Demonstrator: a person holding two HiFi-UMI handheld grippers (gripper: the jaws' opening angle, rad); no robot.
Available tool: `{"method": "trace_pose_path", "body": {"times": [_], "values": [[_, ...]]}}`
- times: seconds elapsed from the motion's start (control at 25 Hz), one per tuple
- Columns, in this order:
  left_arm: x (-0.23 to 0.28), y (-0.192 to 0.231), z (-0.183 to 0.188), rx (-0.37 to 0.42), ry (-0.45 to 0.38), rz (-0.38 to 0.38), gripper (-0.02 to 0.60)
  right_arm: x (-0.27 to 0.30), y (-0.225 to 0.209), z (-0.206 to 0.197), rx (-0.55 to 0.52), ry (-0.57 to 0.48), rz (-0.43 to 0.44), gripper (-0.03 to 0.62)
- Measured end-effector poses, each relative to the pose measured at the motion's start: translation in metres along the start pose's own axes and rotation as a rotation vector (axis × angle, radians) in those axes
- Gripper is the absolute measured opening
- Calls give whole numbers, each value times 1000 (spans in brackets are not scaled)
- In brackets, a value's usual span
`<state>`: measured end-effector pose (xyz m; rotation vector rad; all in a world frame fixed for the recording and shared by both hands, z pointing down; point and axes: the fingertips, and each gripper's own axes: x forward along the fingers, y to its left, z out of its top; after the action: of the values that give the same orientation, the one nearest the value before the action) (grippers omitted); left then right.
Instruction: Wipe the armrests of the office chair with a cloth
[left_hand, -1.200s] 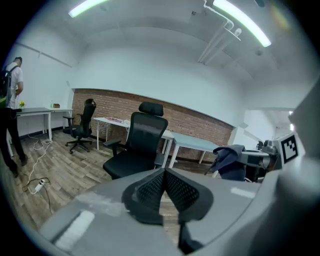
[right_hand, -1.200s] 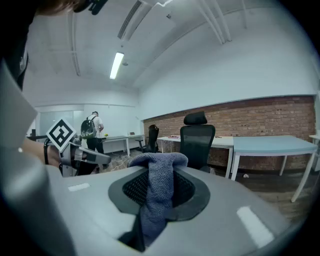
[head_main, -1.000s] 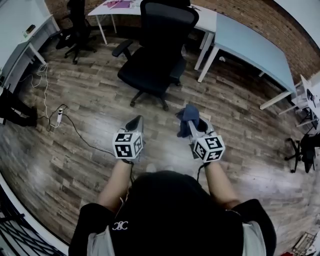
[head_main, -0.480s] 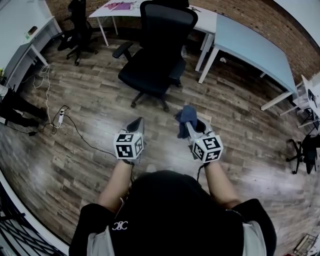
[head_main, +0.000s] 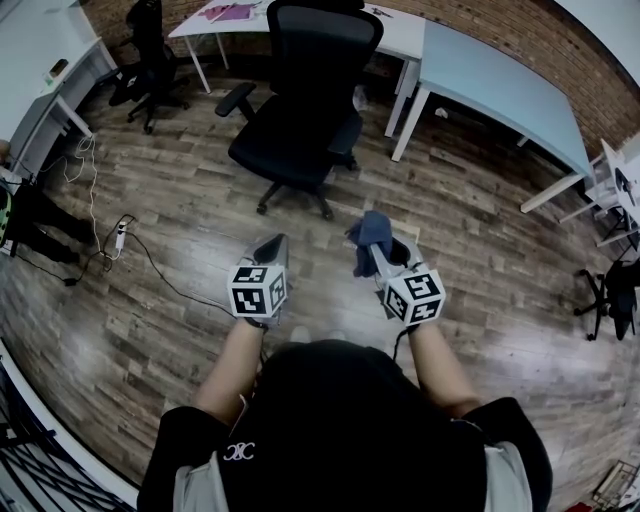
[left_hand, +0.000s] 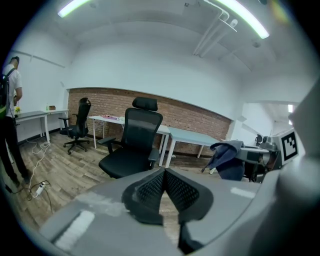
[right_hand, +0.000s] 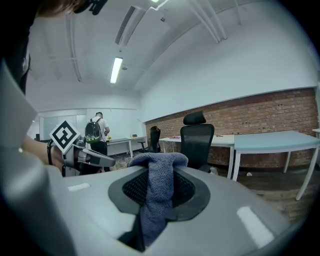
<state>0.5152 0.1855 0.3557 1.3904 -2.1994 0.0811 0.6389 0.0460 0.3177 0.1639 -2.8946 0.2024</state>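
- Looking down from the head view, both tools are held out over the wooden floor (head_main: 150, 320), side by side and a little apart. The left tool (head_main: 272, 244) carries nothing. The right tool (head_main: 384, 250) has a dark blue cloth (head_main: 372, 230) bunched at its tip.
- In the same view the black office chair (head_main: 300, 100) stands ahead of both tools and well apart from them, with its seat turned toward them. One armrest (head_main: 236, 98) juts out at the picture's left. Behind the chair are a white desk (head_main: 405, 35) and a light blue desk (head_main: 500, 90). A second black chair (head_main: 150, 55) sits at the upper left, and a white cable (head_main: 85, 190) trails across the floor.
- In the left gripper view the left tool's jaws are pressed together tip to tip with nothing between them. The office chair stands beyond them in the middle of the room. The cloth hangs from the right tool at the right side. A standing person (left_hand: 9, 115) is at the far left edge, near a desk.
- In the right gripper view the right tool's jaws pinch the cloth, with a fold humped above the tips and the rest hanging down between them. The office chair stands beyond, in front of a brick wall (right_hand: 280, 125). The left tool shows at the left, and a figure with a backpack stands far back.
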Motion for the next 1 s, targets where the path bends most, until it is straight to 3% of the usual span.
{"method": "trace_pose_path", "body": {"times": [0.48,0.76,1.0], "values": [[5,11,5,-17,-9,99,6,20,-18,-13,-5,38,88,77],[21,62,8,-70,-25,177,6,82,-15,-15,-36,82,155,77],[61,127,35,-94,-42,170,6,165,-11,1,-83,102,174,77]]}}
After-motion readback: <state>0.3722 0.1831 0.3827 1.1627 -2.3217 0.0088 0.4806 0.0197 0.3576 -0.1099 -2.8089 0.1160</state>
